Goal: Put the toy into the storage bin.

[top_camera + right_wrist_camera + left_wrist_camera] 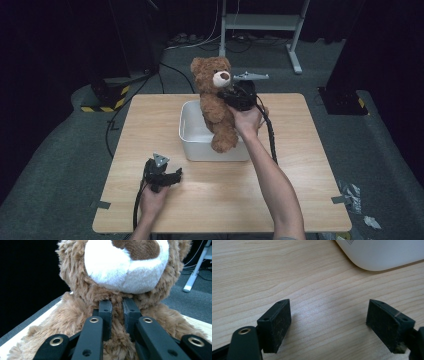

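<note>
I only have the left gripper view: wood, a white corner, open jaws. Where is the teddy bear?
Observer: The teddy bear is upright, its legs over the white tub.
Operator: Is it being held?
Observer: Yes, the right gripper pinches the fur just below its muzzle.
Operator: And my left gripper?
Observer: The left gripper sits low over the table, near the tub's front left corner.
</note>
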`<state>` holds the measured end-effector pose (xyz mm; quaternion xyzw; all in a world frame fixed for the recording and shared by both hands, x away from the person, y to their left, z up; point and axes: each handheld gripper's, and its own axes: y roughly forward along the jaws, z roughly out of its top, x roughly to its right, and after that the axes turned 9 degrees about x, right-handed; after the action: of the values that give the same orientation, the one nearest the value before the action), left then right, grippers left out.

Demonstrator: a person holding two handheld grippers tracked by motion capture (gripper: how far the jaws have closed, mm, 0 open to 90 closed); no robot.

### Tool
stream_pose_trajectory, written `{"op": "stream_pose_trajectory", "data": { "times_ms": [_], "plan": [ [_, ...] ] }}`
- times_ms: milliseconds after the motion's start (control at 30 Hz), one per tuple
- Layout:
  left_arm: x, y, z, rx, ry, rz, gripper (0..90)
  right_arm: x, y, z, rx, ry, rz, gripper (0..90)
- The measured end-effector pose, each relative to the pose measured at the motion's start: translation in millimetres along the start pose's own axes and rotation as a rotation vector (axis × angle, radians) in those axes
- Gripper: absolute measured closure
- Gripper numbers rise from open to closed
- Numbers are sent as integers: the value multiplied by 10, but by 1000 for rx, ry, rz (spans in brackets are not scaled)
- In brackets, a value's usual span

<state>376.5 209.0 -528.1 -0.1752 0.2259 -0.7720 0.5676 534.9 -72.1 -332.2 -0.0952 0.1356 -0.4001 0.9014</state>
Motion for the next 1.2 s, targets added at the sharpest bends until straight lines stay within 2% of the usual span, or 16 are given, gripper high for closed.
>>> {"op": "stream_pose_trajectory", "data": {
  "times_ms": [600, 900, 1067, 1200],
  "plan": [
    [0, 0, 0, 1, 0, 0, 200, 1, 118, -94, -35, 3, -13, 803],
    [0, -3, 0, -1, 1, 0, 200, 22, 164, -161, -48, 23, -18, 804],
    [0, -3, 0, -1, 1, 0, 200, 65, 183, -215, -48, 56, -14, 807],
    [0, -3, -1, -1, 1, 0, 200, 62, 176, -211, -50, 53, -11, 810]
  ]
}}
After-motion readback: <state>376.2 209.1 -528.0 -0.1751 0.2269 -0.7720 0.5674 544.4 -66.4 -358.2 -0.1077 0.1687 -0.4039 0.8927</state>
